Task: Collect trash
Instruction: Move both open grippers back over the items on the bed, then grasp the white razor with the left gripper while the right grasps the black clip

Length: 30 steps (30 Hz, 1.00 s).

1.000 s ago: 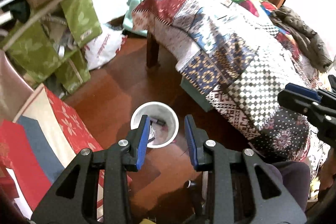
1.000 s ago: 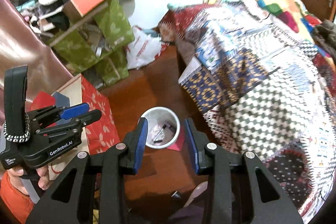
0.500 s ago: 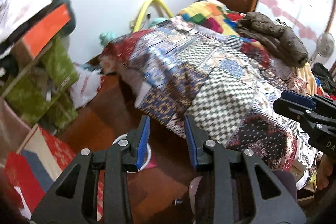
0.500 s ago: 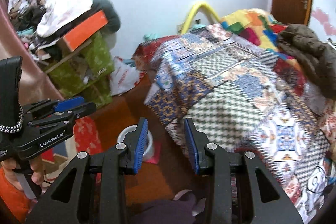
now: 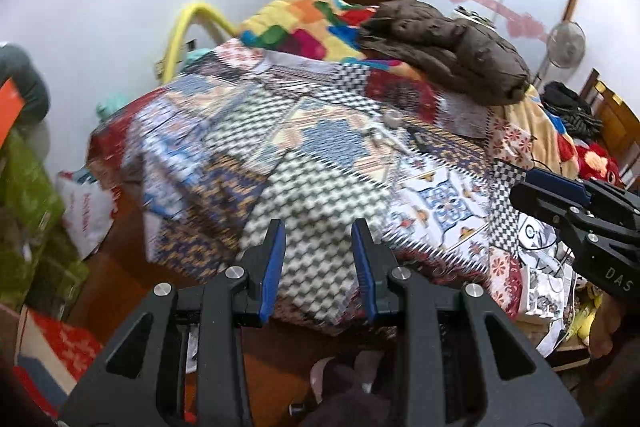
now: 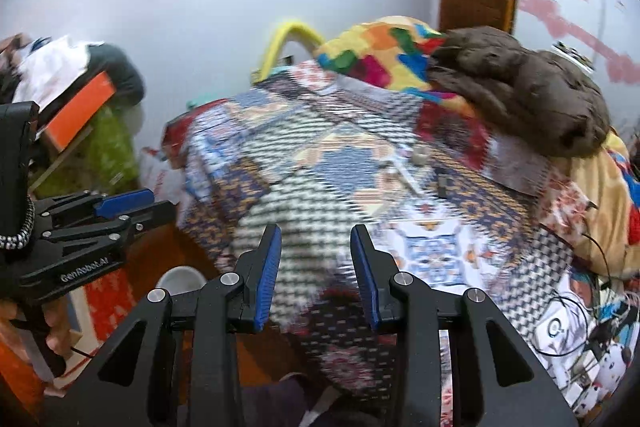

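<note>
Both grippers were held side by side above the near edge of the bed (image 5: 320,163), pointed out over the patchwork quilt, presumably so that its surface could be scanned for litter. The left gripper (image 5: 319,259) was seen with its jaws spread and nothing between them; the right gripper (image 6: 315,263) was likewise parted and empty, so neither was yet committed to a pick. Small scraps of trash (image 5: 386,137) were seen lying on the quilt toward the far side, just in front of a brown jacket (image 5: 448,47); what each scrap was could not be made out. A white bin (image 6: 180,277) was glimpsed on the floor at lower left, beside the bed, probably left there as the drop point. A reach forward over the quilt was judged to be needed next.
</note>
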Motion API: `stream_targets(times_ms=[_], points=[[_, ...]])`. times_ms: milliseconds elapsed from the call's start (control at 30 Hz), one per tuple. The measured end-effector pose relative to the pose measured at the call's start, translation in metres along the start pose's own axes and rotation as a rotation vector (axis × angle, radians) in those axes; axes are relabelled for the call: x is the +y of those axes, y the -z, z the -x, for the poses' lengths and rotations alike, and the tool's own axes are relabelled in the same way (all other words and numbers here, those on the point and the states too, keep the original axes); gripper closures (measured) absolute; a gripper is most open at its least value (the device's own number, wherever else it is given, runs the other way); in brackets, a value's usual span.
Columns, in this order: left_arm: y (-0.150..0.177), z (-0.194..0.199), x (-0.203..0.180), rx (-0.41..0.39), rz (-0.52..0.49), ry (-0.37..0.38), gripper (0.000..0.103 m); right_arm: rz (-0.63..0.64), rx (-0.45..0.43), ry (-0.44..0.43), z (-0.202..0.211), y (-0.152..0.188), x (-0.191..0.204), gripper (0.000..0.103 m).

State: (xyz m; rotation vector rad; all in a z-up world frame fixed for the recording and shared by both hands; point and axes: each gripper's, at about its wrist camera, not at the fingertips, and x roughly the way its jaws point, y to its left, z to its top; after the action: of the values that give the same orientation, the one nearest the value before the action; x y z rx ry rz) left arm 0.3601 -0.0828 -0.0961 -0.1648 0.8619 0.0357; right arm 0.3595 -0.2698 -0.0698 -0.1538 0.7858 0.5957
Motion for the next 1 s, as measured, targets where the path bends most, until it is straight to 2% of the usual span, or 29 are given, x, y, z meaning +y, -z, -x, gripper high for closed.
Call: stream_targets(times_ms=[267,533,767,1000], points=[[-0.042,-0.074,-0.049,0.049,-0.034,0.063,0.068,-0.12,0.025,0.101,-0.026,0.002,-0.08,0.07],[-0.065,-0.153,-0.079,0.112,-0.045,0.087,0.068,-0.221,0.069,0.15,-0.073,0.005,-0.138,0.07],[-0.083,-0.216,-0.09,0.132,0.017,0.105,0.068,-0.239,0.092,0.18,-0.117,0.007,-0.169,0.07],[-0.096,-0.28,-0.111,0.162,0.03,0.137,0.068,-0.248,0.105,0.174,-0.155,0.007,-0.188,0.07]])
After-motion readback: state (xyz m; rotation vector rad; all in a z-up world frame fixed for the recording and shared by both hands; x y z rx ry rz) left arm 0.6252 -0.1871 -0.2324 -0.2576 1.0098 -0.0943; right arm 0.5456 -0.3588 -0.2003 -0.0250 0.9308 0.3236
